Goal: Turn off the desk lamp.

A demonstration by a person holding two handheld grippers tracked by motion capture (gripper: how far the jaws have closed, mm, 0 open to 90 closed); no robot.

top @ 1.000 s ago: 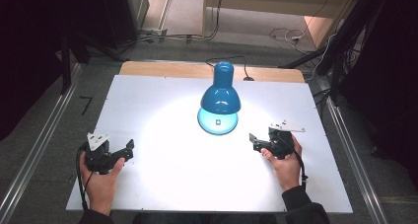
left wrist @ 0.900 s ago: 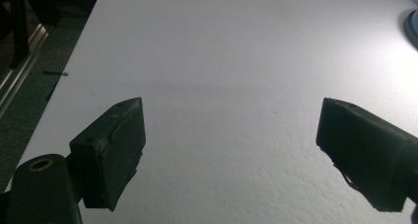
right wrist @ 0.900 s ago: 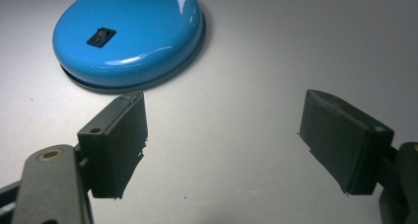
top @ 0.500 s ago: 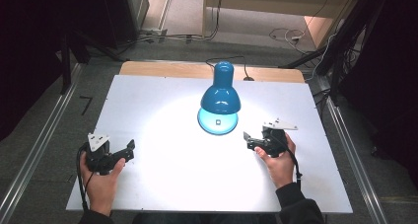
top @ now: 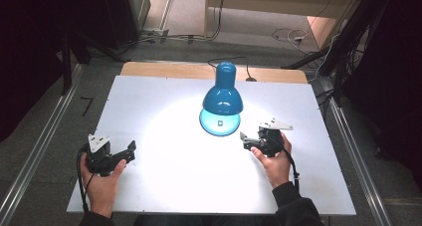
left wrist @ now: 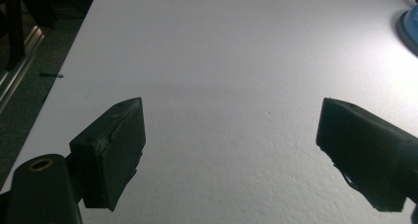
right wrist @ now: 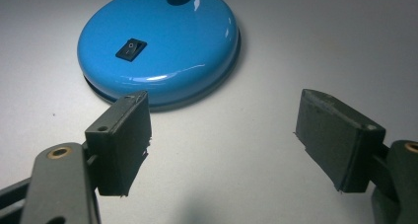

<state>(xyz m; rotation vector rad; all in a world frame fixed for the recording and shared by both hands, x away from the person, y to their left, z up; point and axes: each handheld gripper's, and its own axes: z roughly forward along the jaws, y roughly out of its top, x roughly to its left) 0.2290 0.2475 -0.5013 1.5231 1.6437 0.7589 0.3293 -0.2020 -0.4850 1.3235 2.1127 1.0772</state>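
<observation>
glossy blue lamp (top: 221, 99), round base (right wrist: 160, 44), black switch (right wrist: 131, 49)

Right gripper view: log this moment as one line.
right gripper open, empty | near round glossy blue lamp base, apart | black rocker switch untouched | left gripper open over white table

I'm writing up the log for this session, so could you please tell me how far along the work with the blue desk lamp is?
Done: the blue metal desk lamp is lit, its glow pooling on the white table.
In hand: nothing; the right hand-held gripper is open, facing the lamp's round base with its black rocker switch.
Left: any handling; the left hand-held gripper is open over bare table.
</observation>
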